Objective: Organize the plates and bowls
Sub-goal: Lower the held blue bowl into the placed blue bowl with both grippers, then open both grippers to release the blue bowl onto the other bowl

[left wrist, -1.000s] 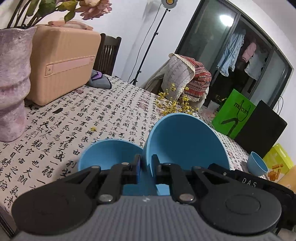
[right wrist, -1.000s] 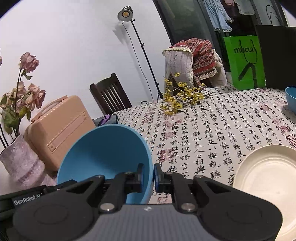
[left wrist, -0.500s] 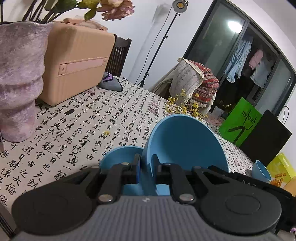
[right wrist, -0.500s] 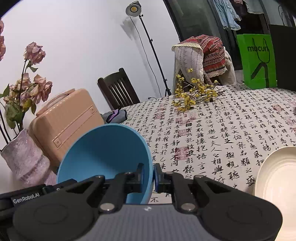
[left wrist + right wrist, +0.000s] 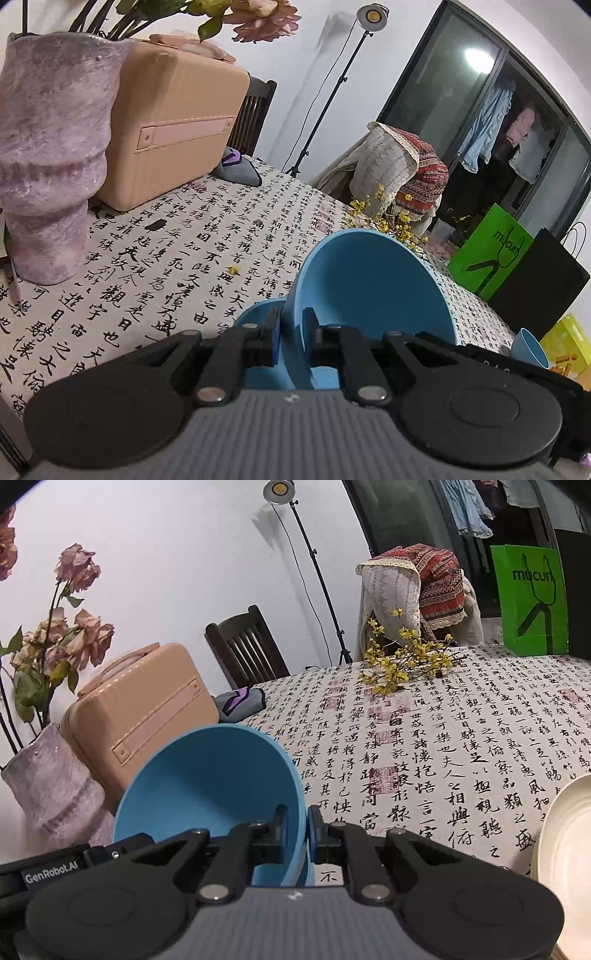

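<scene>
A large blue bowl (image 5: 369,288) hangs tilted above the table, gripped from both sides. My left gripper (image 5: 291,332) is shut on its left rim. On the opposite rim of the same bowl (image 5: 214,782) my right gripper (image 5: 297,827) is shut. A second blue bowl (image 5: 255,314) sits on the tablecloth just under and left of the held one, mostly hidden by it. Part of a white plate (image 5: 565,849) lies at the right edge of the right wrist view. A small blue bowl (image 5: 528,347) stands far right.
A purple vase (image 5: 48,166) with dried flowers and a peach case (image 5: 173,125) stand at the left. Yellow flower sprigs (image 5: 406,664) lie mid-table, with a green bag (image 5: 532,598) behind. A grey pouch (image 5: 240,701) and a dark chair (image 5: 243,646) are at the back.
Both grippers have carried the held bowl leftward toward the vase and case. It now covers more of the lower blue bowl. The white plate has slid toward the right edge of view.
</scene>
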{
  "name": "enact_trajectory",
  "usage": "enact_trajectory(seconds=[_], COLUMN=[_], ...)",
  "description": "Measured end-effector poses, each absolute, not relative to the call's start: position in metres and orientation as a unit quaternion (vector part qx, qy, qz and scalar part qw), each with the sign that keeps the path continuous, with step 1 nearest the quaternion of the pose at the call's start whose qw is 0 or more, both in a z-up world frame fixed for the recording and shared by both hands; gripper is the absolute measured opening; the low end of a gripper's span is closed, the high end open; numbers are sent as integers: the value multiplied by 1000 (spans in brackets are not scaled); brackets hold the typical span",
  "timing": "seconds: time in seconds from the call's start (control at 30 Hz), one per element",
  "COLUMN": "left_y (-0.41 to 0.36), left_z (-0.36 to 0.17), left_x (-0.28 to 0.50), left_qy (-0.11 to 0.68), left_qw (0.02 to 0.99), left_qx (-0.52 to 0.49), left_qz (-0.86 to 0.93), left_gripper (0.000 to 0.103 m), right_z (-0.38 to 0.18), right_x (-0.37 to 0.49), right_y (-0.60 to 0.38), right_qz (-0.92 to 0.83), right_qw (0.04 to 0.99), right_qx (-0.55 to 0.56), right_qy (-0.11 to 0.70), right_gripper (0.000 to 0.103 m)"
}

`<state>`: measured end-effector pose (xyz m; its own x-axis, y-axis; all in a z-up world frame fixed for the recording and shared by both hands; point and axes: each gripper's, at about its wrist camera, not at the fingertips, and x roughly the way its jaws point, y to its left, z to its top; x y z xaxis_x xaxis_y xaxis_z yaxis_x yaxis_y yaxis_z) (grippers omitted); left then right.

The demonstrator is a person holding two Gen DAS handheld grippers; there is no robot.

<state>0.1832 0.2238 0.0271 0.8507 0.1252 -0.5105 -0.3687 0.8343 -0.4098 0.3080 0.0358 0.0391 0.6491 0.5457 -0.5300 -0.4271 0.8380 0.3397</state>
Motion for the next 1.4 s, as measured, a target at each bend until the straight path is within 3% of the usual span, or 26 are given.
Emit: enact_trajectory(seconds=[1.4], left_y=[239], left_z=[-8], left_x=[195], left_qy=[285], left_qw=[915], left_qx=[-249], left_qz=[143], left_gripper=[12], right_z=[7], right_x=[304], right_y=[73], right_qz=[249], right_qw=[918], right_qx=[-2], right_qy=[308], right_gripper=[11])
